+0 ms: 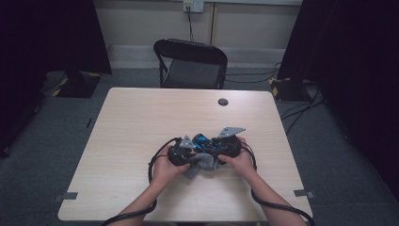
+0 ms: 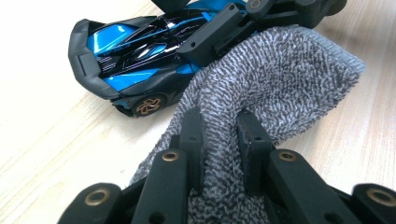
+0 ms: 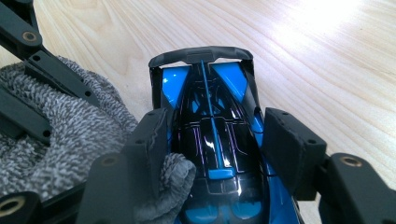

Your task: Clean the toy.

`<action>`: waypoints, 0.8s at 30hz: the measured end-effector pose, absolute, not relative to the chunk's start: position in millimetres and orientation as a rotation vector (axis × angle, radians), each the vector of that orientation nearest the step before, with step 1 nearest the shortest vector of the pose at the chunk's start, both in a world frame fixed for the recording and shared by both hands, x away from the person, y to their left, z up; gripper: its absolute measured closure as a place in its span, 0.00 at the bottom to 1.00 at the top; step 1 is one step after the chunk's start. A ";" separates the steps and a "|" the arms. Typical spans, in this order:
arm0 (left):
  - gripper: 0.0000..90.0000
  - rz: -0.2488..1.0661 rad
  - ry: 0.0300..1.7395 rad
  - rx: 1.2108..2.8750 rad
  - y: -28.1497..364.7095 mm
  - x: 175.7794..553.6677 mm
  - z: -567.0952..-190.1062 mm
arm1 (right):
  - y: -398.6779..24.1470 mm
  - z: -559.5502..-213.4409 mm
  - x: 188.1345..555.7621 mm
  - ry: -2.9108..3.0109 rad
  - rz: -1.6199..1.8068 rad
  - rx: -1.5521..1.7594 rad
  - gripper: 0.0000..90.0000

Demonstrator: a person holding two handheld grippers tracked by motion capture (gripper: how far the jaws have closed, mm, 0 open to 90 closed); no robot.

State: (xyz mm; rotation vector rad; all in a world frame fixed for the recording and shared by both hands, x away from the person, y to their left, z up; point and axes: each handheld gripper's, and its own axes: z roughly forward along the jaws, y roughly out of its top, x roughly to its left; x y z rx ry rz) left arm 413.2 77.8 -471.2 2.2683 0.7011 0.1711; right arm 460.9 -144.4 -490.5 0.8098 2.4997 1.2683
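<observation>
A: Item one, the largest?

B: Table (image 1: pixel 141 122), pale wood grain, a small dark round cap (image 1: pixel 223 101) set near its far edge. Beyond the far edge stood a black folding chair (image 1: pixel 193 63). All other items were entered relative to the table.

A: Next?

B: Right gripper (image 3: pixel 212 140), at the table's near middle, held in the person's right hand (image 1: pixel 242 162). Its jaws stood either side of the toy car, one pad at each flank; it appeared to be clamped on the car and steadying it.

A: And the left?

B: Left gripper (image 2: pixel 219 135), just beside the right one, over the same near-middle part of the table. Jaws closed tight on a fold of the cloth, which bunched up between the two pads.

A: The cloth?

B: Grey cloth (image 2: pixel 280 79), looped terry weave, one piece. It lay partly on the table, draped against the car's side and touching it; a corner was tucked by the right gripper's jaw.

A: Smallest item?

B: Toy car (image 3: pixel 210 135), blue and black, glossy, bronze-coloured wheels, a dark rear wing. It sat on the table at its near middle, between the right gripper's jaws.

A: State of the work?

B: Judged as a wiping job in progress. Done: car secured, cloth gripped and brought into contact with the bodywork. Left: passing the cloth over roof, nose and far flank. How much surface had been wiped could not be told; the paint already looked shiny.
</observation>
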 end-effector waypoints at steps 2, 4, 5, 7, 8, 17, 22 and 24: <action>0.84 0.170 0.702 2.275 79.8 412.9 -470.6 | -144.3 -490.4 460.8 2.500 1.267 0.809 0.46; 0.84 0.167 0.708 2.265 81.0 412.4 -470.8 | -144.5 -490.5 460.7 2.500 1.267 0.806 0.46; 0.84 0.163 0.708 2.265 82.0 412.4 -470.6 | -144.5 -490.5 460.6 2.500 1.267 0.808 0.46; 0.84 0.164 0.710 2.264 82.7 412.1 -470.5 | -144.4 -490.5 460.5 2.499 1.266 0.806 0.46; 0.84 0.161 0.710 2.261 83.1 411.8 -470.4 | -144.3 -490.6 460.4 2.497 1.267 0.807 0.46; 0.84 0.149 0.689 2.292 84.9 403.8 -465.5 | -143.6 -490.4 459.5 2.495 1.257 0.796 0.46; 0.84 0.141 0.688 2.296 86.5 400.8 -465.6 | -143.0 -489.5 460.0 2.499 1.248 0.810 0.46; 0.84 0.141 0.696 2.311 88.5 400.3 -466.3 | -141.8 -488.5 460.5 2.508 1.233 0.800 0.46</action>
